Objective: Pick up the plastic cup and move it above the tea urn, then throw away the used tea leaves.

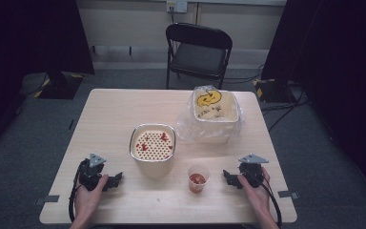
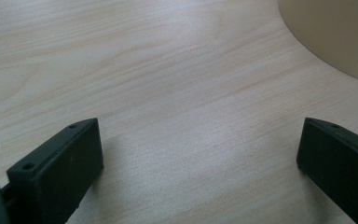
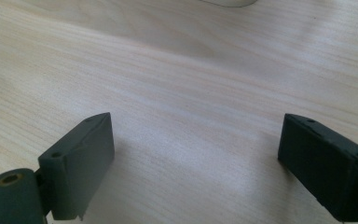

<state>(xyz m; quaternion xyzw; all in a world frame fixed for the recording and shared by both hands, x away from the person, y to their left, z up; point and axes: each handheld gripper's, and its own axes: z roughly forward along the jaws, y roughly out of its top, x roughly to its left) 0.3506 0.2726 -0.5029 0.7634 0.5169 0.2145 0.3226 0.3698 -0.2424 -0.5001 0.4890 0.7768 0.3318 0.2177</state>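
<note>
Cup [image 1: 198,179] of clear plastic, holding something red, is seen on the bench [image 1: 114,114] near the front edge, just left of the right gripper [image 1: 228,178] and apart from it. Nothing lies between the two. The right gripper is held low over the bench with its jaws spread wide and nothing between them; in the right gripper view [image 3: 193,154] only bare wood is seen in the gap. The left gripper [image 1: 116,180] is held at the opposite side, likewise spread wide and empty [image 2: 198,154], pointing toward the beige tub [image 1: 153,149]. This tub stands just behind and left of the cup; it is topped by a perforated insert with red bits on it, and its rounded wall is caught at the upper right corner of the left gripper view [image 2: 335,32]. Farther back and to the right, a second tub [image 1: 215,114] lined with a clear plastic bag is placed, with a yellow piece inside. Beyond the bench a black folding chair [image 1: 199,52] is seen on the grey floor.
</note>
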